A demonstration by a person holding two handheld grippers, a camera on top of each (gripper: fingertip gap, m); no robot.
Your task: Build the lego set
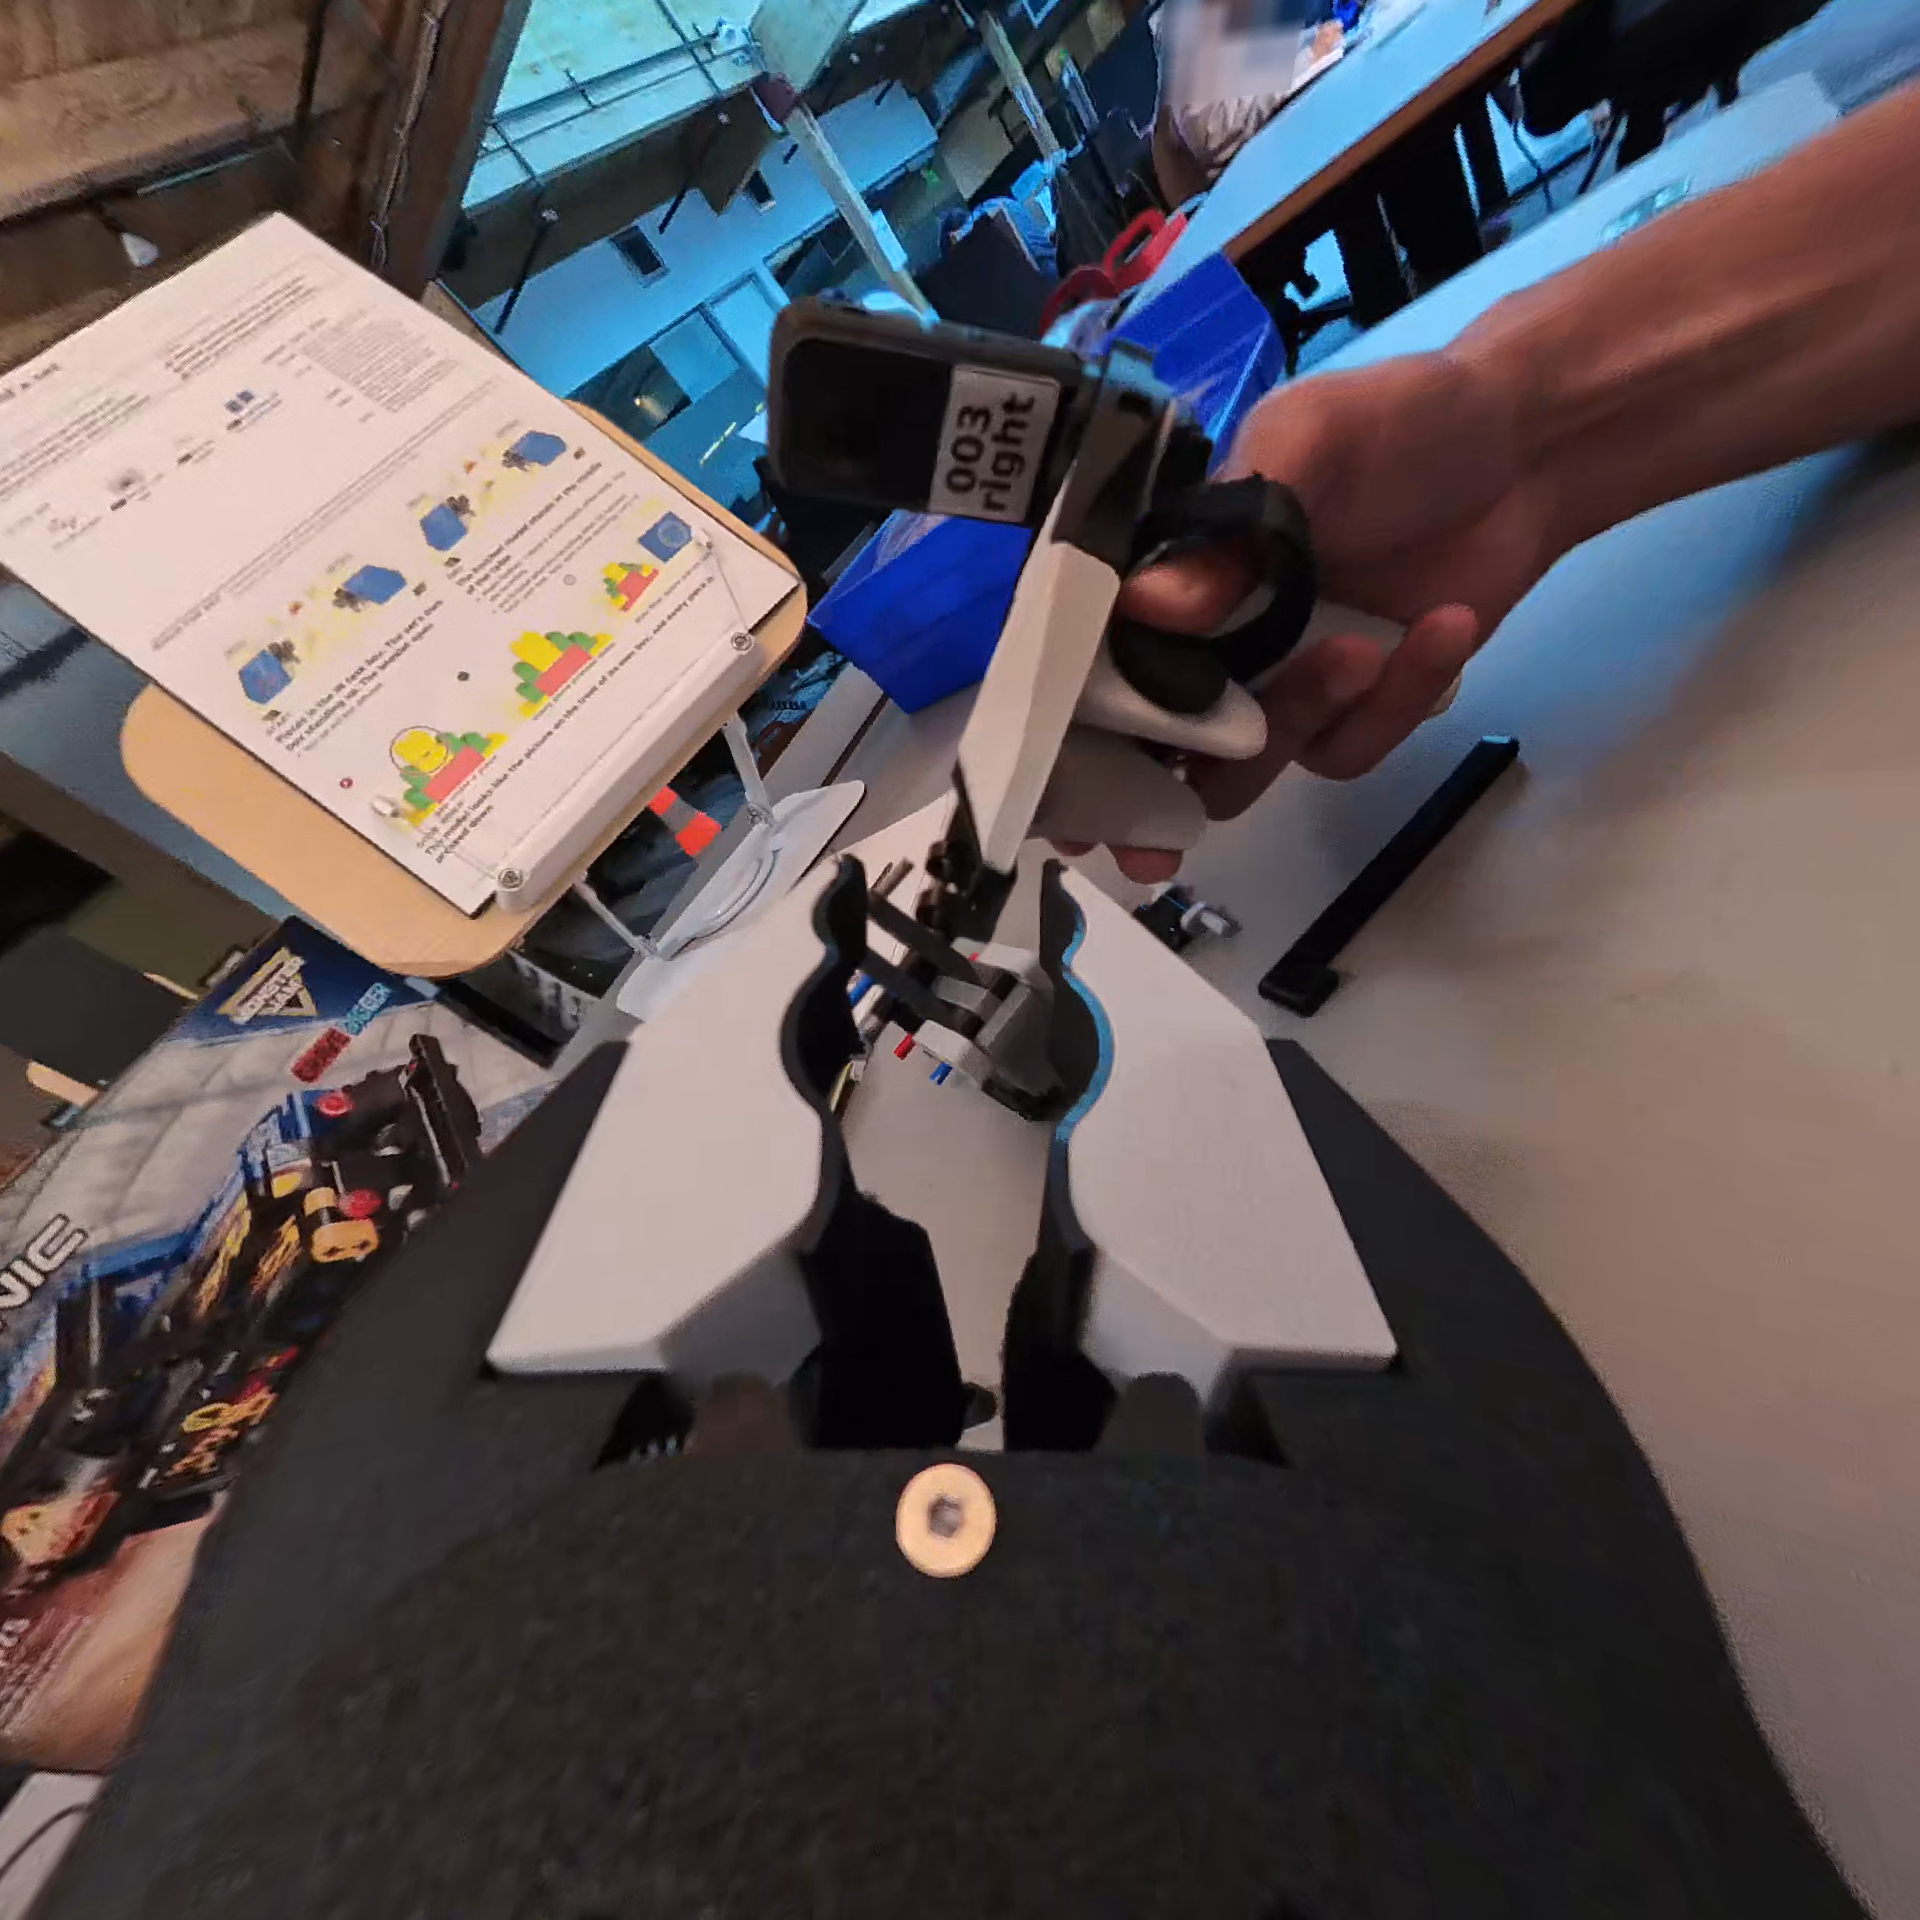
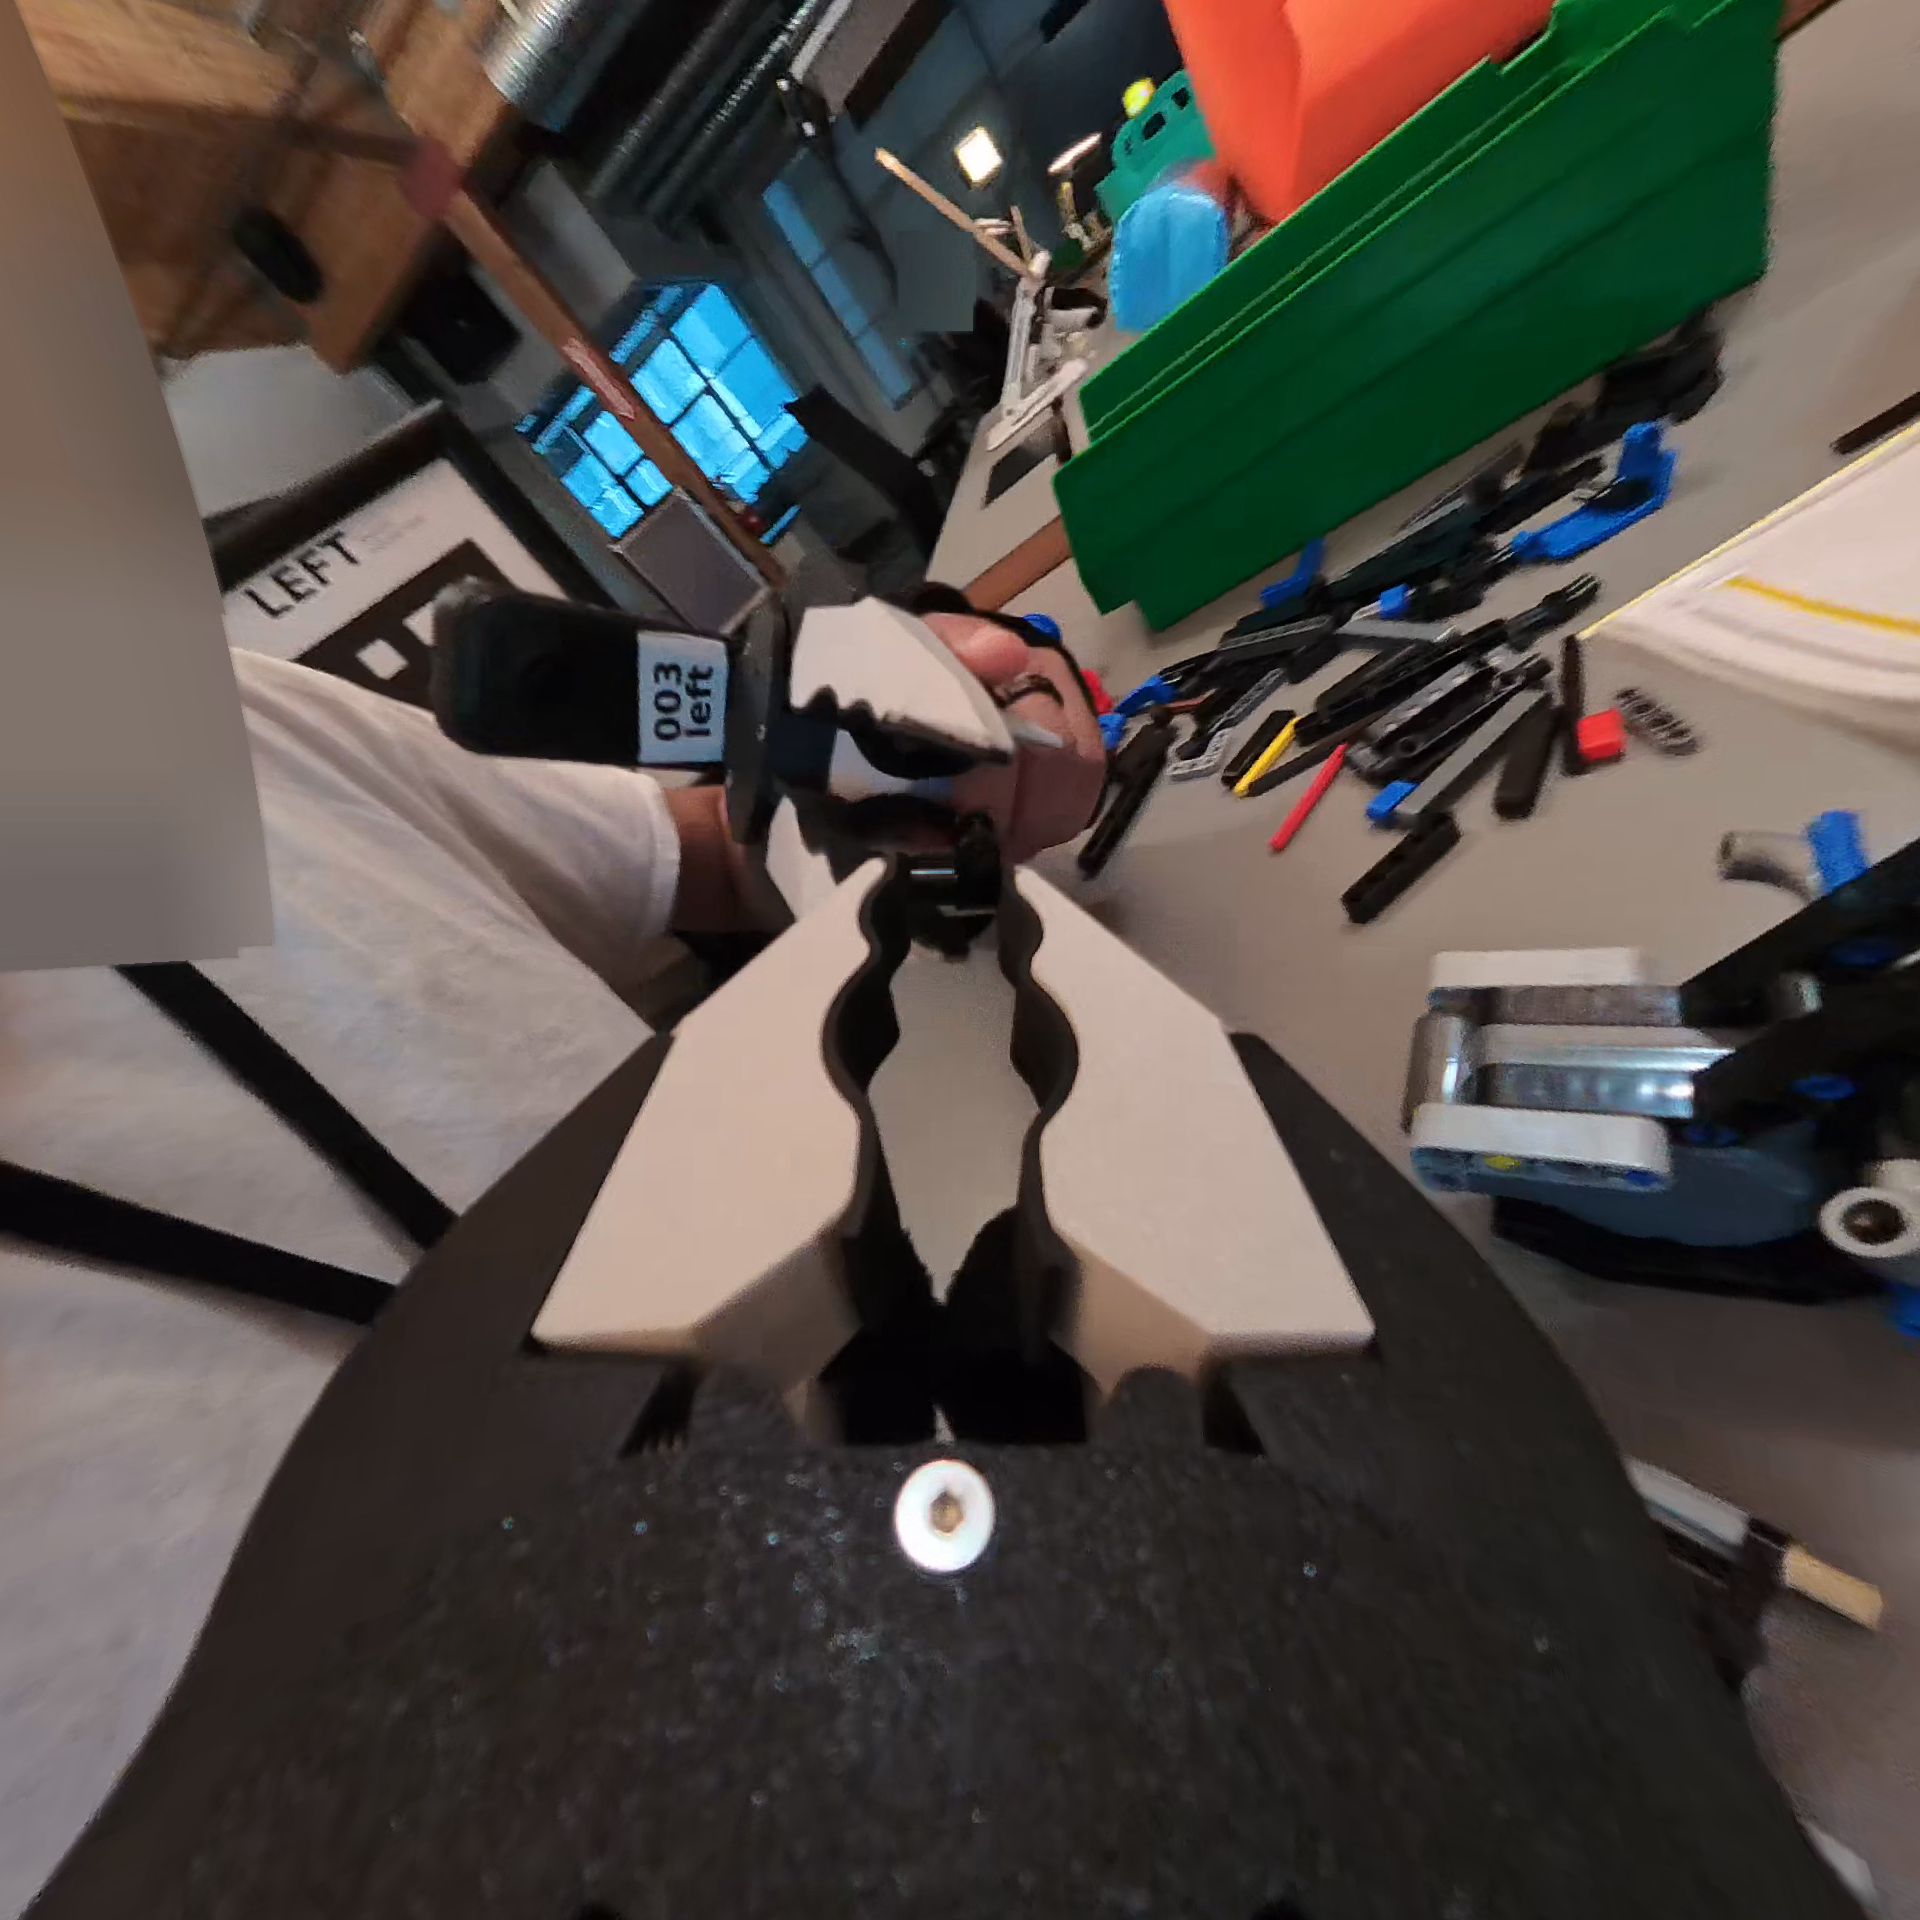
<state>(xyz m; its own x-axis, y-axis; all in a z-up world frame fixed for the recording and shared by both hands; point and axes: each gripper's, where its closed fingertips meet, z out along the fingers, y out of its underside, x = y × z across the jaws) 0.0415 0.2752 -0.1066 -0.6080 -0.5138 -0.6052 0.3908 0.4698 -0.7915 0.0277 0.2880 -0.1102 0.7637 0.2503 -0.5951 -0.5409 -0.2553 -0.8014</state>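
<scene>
In the left wrist view, a set box (image 1: pixel 208 1195) printed with a black truck is seen at the left edge, partly under a sheet (image 1: pixel 364 540) of pictured steps that is clipped to a tilted wooden board (image 1: pixel 312 862) on a stand. The left gripper (image 1: pixel 951 914) is closed on a small assembly (image 1: pixel 966 1013) of grey and black lego parts with red and blue pins; the assembly is held between the white fingers, above the desk (image 1: pixel 1662 1039). The right gripper (image 1: pixel 971 831) is pointed down at that assembly — its tips are closed on a small black part at the assembly's far end. It is held by a hand (image 1: pixel 1382 582) reaching in from the right. A blue bin (image 1: pixel 925 613) is seen behind it, and a black bar (image 1: pixel 1392 862) lies on the desk towards the right edge.

In the right wrist view, a white sleeve (image 2: pixel 436 831) fills the left side. The left gripper (image 2: pixel 1023 743), gripped by a hand (image 2: pixel 1039 727), is seen just beyond the right gripper (image 2: pixel 940 883), whose tips are clamped on a black part (image 2: pixel 951 883). To the right, a pile of loose parts (image 2: pixel 1455 675) — black, blue, red and yellow — is spread on the desk (image 2: pixel 1247 935) beside a green bin (image 2: pixel 1455 312), with an orange bin (image 2: pixel 1330 83) behind it. Near the right edge a partly built chassis (image 2: pixel 1662 1112) of grey, white and black beams stands on the desk.
</scene>
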